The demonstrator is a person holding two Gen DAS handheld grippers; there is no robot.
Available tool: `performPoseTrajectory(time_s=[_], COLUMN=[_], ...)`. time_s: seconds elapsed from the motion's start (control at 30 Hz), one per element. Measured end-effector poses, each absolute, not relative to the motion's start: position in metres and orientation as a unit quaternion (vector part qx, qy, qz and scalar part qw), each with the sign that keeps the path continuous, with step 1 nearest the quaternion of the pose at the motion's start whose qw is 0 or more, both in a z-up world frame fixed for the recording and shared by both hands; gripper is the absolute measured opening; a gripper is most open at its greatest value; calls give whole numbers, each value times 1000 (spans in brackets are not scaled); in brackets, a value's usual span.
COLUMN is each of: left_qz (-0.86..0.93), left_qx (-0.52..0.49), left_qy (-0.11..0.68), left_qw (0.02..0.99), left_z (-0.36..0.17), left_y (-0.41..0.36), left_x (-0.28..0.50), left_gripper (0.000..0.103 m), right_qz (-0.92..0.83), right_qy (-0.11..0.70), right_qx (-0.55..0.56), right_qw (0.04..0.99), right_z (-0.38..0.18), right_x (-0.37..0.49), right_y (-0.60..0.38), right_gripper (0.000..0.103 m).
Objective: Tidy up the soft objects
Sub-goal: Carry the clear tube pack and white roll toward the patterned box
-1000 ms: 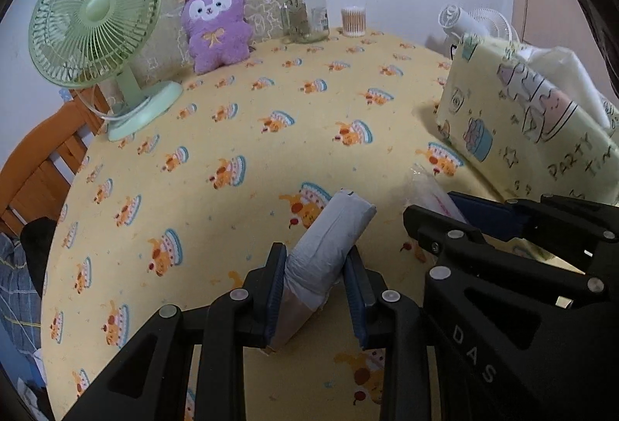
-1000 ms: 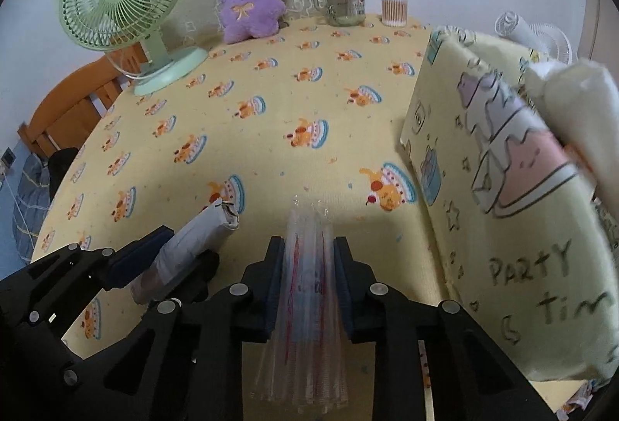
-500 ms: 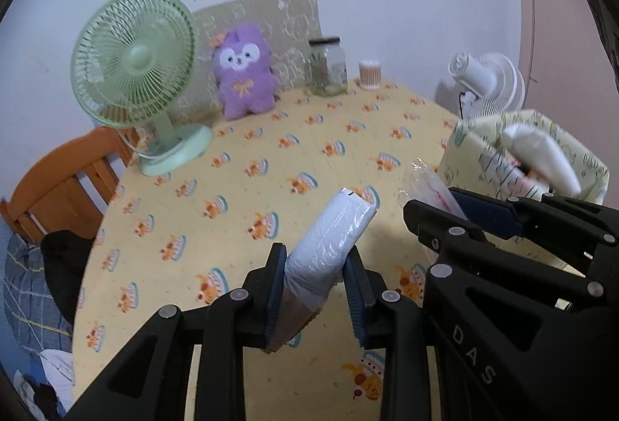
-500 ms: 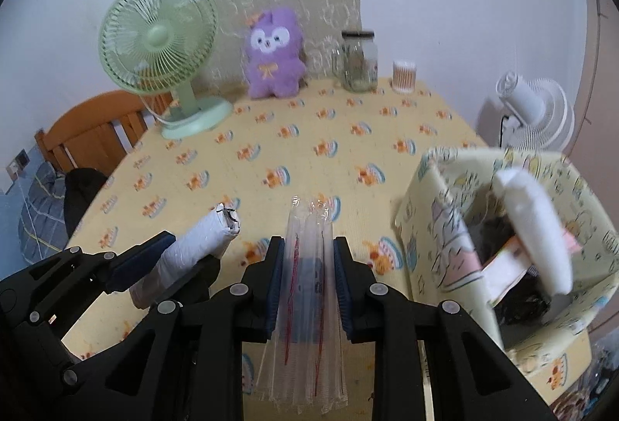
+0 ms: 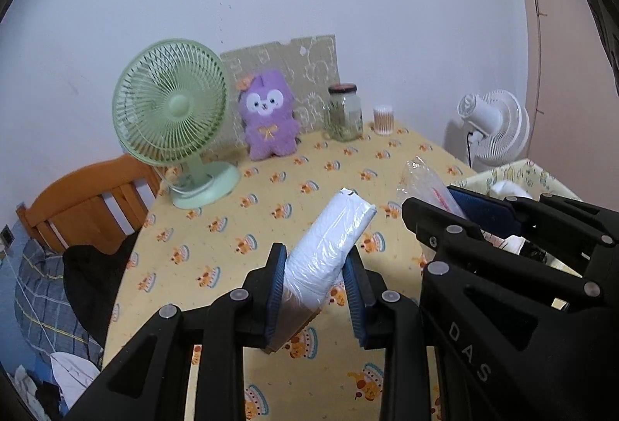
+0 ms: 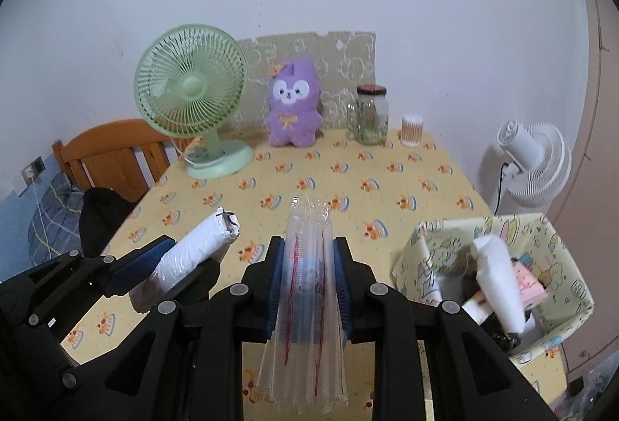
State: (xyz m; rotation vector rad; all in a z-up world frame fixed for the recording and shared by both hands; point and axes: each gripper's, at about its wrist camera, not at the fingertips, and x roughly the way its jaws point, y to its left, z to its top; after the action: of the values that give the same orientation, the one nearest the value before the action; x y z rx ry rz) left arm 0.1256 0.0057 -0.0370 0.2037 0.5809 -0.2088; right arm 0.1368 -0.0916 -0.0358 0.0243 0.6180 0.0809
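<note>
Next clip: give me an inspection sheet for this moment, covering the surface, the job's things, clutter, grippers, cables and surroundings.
Surface: round table under a yellow cloth with a cake print.
Job's things: white wrapped roll and clear plastic pack, both held off the cloth; fabric bin at the right edge, already holding a white bundle and other items.
Clutter: green desk fan, purple plush toy, glass jar, cotton swab tub, all along the far side.
Grippers: left gripper shut on the white wrapped roll; right gripper shut on the clear plastic pack.
Cables: dark cord at the white floor fan.
Surroundings: wooden chair, dark clothing, white wall.
</note>
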Motion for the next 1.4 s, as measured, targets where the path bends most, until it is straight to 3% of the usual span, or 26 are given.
performPoseTrajectory(time_s=[1.4], left_qz=[-156], left_qx=[87], left_qy=[237], left_qw=[955], left_z=[-9], left_y=[-110], left_x=[107], left_gripper=[29], right_qz=[-5], right_qy=[250], right_qx=[8], right_qw=[968], right_z=[-1], right_x=[114], right_y=[-204], right_gripper=[28])
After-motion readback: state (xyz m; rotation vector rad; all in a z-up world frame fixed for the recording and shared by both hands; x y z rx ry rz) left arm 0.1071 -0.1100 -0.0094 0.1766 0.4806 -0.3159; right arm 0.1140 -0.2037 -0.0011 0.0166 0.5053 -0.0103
